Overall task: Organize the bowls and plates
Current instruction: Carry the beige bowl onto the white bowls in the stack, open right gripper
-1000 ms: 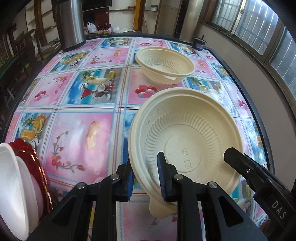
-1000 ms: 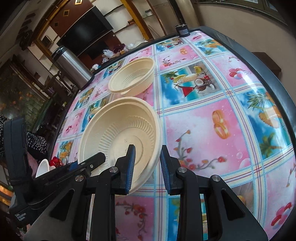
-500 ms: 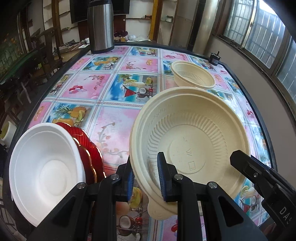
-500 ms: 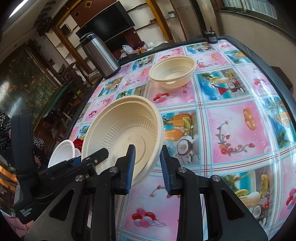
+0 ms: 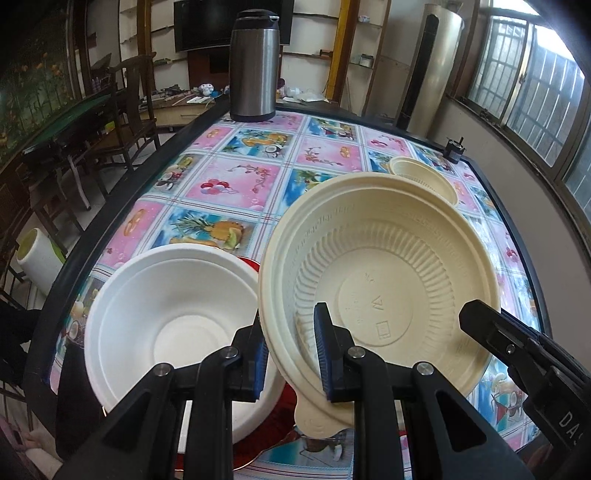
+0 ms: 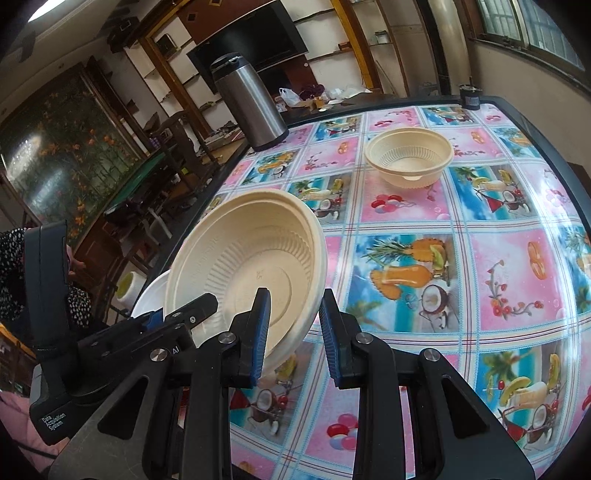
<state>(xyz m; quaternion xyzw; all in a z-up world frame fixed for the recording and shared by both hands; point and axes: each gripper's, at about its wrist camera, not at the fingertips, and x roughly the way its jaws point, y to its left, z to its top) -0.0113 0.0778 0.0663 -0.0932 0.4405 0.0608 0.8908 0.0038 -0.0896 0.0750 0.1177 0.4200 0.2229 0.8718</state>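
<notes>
Two tongs, left tongs [image 5: 291, 354] and right tongs [image 6: 295, 332], each pinch opposite rims of the big cream bowl [image 5: 376, 280], ribbed plastic, empty, tilted above the worktop [image 6: 461, 236]. White bowl [image 5: 173, 317], smooth, empty, sits on red plates [image 5: 255, 264]. Small cream bowl [image 6: 409, 159] far off, empty.

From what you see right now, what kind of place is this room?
Probably a living or dining room in a home. A table with a fruit-print tablecloth holds a steel thermos; behind it are a television and wooden chairs.
</notes>
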